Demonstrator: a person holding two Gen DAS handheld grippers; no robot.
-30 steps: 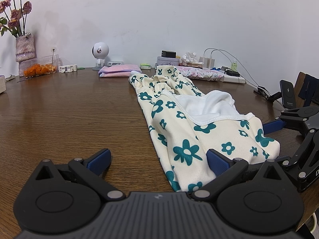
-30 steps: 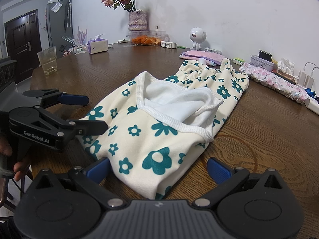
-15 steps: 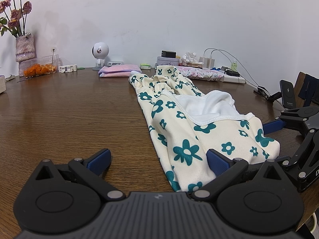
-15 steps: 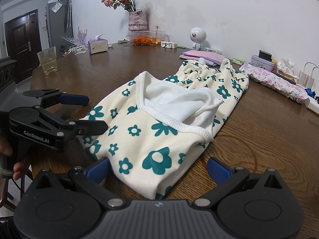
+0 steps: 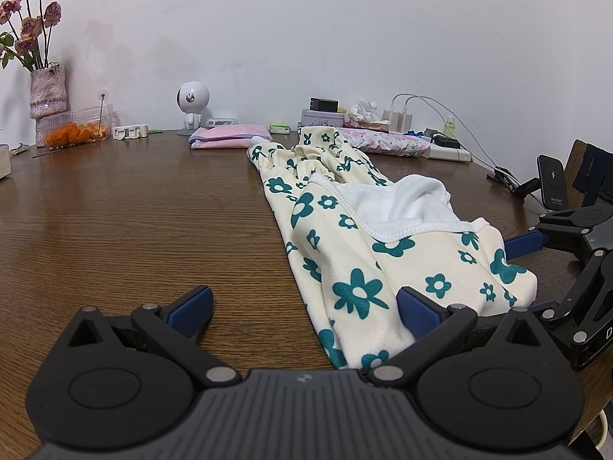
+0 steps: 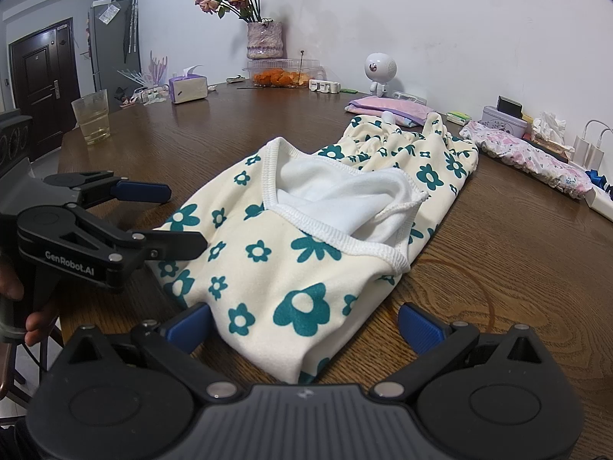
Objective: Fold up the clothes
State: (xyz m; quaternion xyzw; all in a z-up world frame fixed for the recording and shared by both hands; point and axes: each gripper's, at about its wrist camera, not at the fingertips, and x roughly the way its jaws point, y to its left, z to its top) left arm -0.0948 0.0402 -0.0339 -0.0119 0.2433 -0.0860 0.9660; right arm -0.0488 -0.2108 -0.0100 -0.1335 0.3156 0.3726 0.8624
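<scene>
A cream garment with teal flowers [image 5: 383, 253] lies lengthwise on the brown wooden table [image 5: 134, 222], its near opening turned back to show white lining [image 5: 398, 207]. My left gripper [image 5: 304, 304] is open at the garment's near left corner, with the cloth's edge lying between its blue pads. In the right wrist view the same garment [image 6: 268, 253] spreads ahead of my right gripper [image 6: 304, 324], which is open around the near hem. The left gripper [image 6: 168, 216] shows at the left there, held by a hand; the right gripper [image 5: 536, 276] shows at the right in the left wrist view.
A folded pink cloth [image 6: 387, 105] and a pink floral cloth [image 6: 528, 157] lie by the wall, near chargers and cables [image 5: 402, 119]. A glass [image 6: 94, 120], tissue box [image 6: 187, 90], vase [image 6: 264, 40] and fruit box [image 6: 281, 73] stand at the far left. A phone stand [image 5: 551, 186] is at the right edge.
</scene>
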